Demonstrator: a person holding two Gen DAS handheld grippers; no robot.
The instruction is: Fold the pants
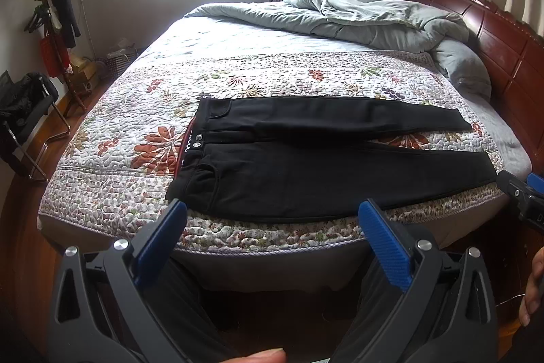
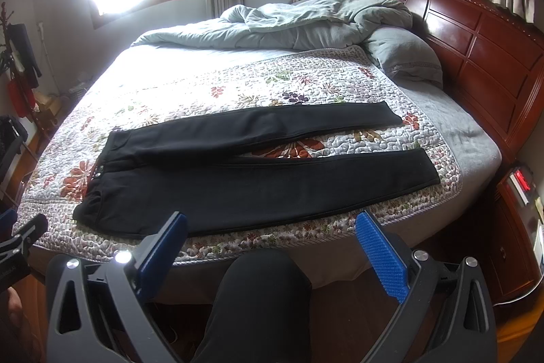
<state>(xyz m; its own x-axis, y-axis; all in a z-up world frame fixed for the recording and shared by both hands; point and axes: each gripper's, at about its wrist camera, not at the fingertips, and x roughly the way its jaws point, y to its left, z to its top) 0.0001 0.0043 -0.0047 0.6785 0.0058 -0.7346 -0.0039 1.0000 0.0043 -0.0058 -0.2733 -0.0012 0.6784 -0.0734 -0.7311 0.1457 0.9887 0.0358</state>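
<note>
Black pants (image 1: 306,172) lie flat and spread out on the flowered quilt (image 1: 136,111), waistband to the left, both legs running right with a gap between them. They also show in the right wrist view (image 2: 238,186). My left gripper (image 1: 272,210) is open and empty, held off the bed's near edge in front of the near leg. My right gripper (image 2: 270,220) is open and empty, also short of the near edge. The right gripper's tip shows in the left wrist view (image 1: 523,196) near the leg cuffs.
A crumpled grey duvet (image 1: 357,19) and pillow (image 2: 404,56) lie at the far side by the red wooden headboard (image 2: 476,50). A nightstand (image 2: 520,227) stands at the right. A coat rack (image 1: 54,33) and chair (image 1: 23,114) stand left. My knee (image 2: 261,295) is below.
</note>
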